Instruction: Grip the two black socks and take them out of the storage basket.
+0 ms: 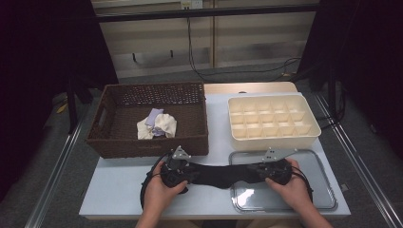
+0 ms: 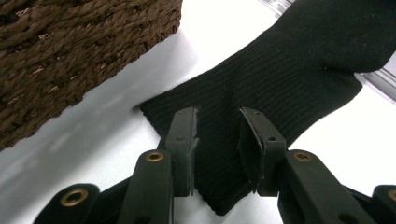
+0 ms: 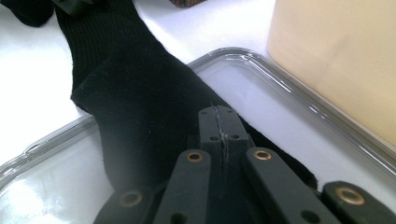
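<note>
I have the long black ribbed-knit sock (image 1: 219, 175) stretched at 6 o'clock on the counter (image 1: 119, 190), right gripper (image 3: 219, 122) jaws pinched together on its end over the clear plastic tray (image 3: 261, 70), left gripper (image 2: 217, 140) jaws apart astride the cuff, so pulling now could slip it free.

The left gripper (image 2: 217, 140) sits low over the white bench (image 2: 107, 121), its two fingers (image 2: 183, 140) parted astride the ribbed end of a black sock (image 2: 280, 79). A woven brown basket (image 2: 70, 51) stands just beside.
</note>
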### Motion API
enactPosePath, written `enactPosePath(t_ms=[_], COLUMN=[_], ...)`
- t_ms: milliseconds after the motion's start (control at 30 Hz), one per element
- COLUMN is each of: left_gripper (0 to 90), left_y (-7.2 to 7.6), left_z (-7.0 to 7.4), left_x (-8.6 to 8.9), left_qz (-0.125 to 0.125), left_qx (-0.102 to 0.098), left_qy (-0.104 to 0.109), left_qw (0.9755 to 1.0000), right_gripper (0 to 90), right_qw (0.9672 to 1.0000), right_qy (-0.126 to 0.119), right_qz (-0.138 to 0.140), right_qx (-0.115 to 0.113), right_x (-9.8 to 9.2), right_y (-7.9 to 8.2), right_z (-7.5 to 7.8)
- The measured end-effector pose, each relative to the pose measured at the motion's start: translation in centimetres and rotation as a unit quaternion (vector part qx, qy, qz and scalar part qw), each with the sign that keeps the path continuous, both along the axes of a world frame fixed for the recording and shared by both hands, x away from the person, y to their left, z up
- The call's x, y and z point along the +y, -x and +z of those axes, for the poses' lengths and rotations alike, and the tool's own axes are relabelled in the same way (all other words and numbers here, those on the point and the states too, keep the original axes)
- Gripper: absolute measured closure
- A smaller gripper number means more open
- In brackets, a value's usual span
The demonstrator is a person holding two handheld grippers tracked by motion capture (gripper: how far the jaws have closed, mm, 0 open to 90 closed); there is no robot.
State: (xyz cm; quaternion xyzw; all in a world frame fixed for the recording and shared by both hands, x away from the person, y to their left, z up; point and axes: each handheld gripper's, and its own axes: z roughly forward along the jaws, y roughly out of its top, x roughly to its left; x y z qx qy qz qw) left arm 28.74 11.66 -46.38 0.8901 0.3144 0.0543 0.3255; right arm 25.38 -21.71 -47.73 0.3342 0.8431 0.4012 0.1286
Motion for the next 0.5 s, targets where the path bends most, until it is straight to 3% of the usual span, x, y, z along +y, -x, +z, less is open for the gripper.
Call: enactPosePath(t_ms=[100, 233, 367, 500], left_gripper=[77.5, 85.9, 88.7, 88.9], left_y=[0.3, 0.5, -0.1, -0.7], left_z=[-0.1, 0.0, -0.1, -0.2], left_x=[-0.3, -0.8, -0.6, -0.4], left_qz=[0.0, 0.006, 0.01, 0.024], left_qx=[-0.025, -0.03, -0.021, -0.036], left_qy=[-0.024, -0.038, -0.023, -0.015], left_qw=[0.9994, 0.9988, 0.9995, 0.999], right_gripper=[90.0, 89.8, 89.7, 89.8], right_qw=[1.0, 0.9999, 1.0, 0.9998], right_qy=[0.001, -0.012, -0.005, -0.019], right_qz=[0.003, 0.001, 0.002, 0.0], right_qx=[-0.002, 0.006, 0.001, 0.002], right_x=[0.1, 0.1, 0.1, -0.2], right_y=[0.0, 0.0, 0.2, 0.2], right_z=[0.0, -0.1, 0.0, 0.1])
